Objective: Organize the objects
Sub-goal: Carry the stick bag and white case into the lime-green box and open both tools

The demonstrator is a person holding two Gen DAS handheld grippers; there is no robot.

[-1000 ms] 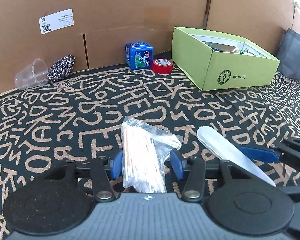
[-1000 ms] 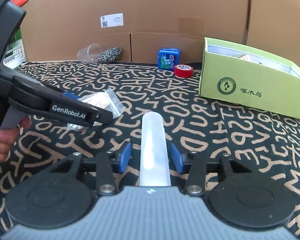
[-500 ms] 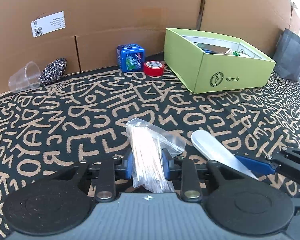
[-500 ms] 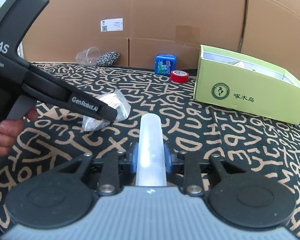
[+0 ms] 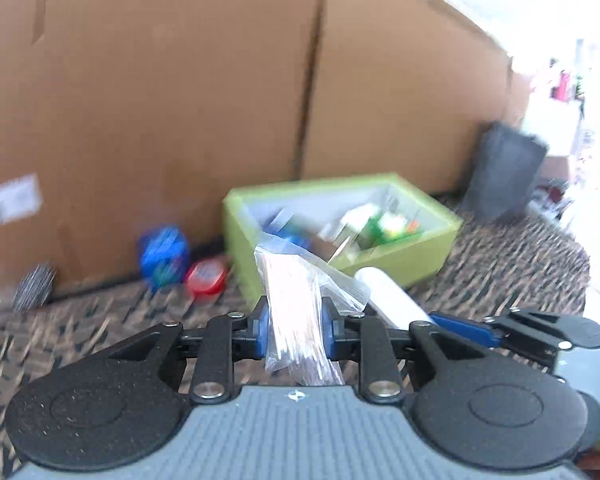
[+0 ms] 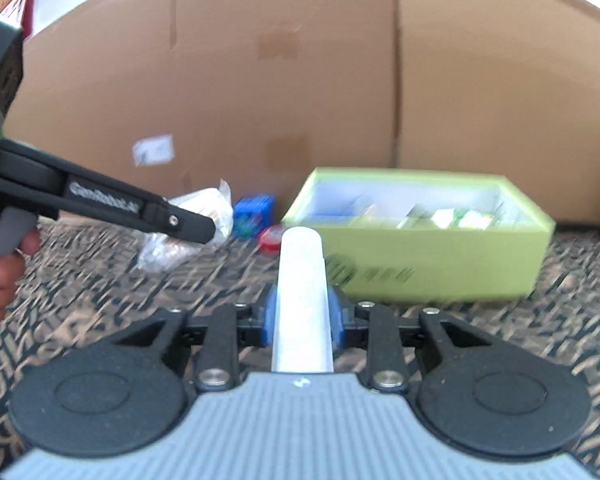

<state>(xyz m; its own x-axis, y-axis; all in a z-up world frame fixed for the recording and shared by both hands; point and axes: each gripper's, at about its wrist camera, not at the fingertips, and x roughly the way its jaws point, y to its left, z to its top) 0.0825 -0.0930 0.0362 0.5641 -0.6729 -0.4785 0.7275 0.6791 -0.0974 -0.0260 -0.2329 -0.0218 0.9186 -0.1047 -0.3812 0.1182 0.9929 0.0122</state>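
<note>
My left gripper [image 5: 294, 330] is shut on a clear bag of thin wooden sticks [image 5: 296, 312] and holds it above the patterned cloth. My right gripper [image 6: 302, 320] is shut on a flat white plastic piece [image 6: 302, 284], which also shows in the left wrist view [image 5: 392, 298]. The green box [image 5: 404, 260] with several items inside stands ahead of both grippers; it shows in the right wrist view too [image 6: 440, 268]. The bag [image 6: 188, 224] and the left gripper's body [image 6: 100, 204] appear at the left of the right wrist view. Both views are blurred.
A blue box [image 5: 164, 256], a red tape roll [image 5: 206, 278] and a steel scourer [image 5: 34, 286] lie by the cardboard wall [image 5: 180, 100]. A dark bag [image 5: 500, 172] stands at the back right. A patterned cloth [image 6: 540, 320] covers the table.
Both grippers closed on their items, then lifted them off the cloth and moved toward the green box. The view now looks into the box from higher up.
</note>
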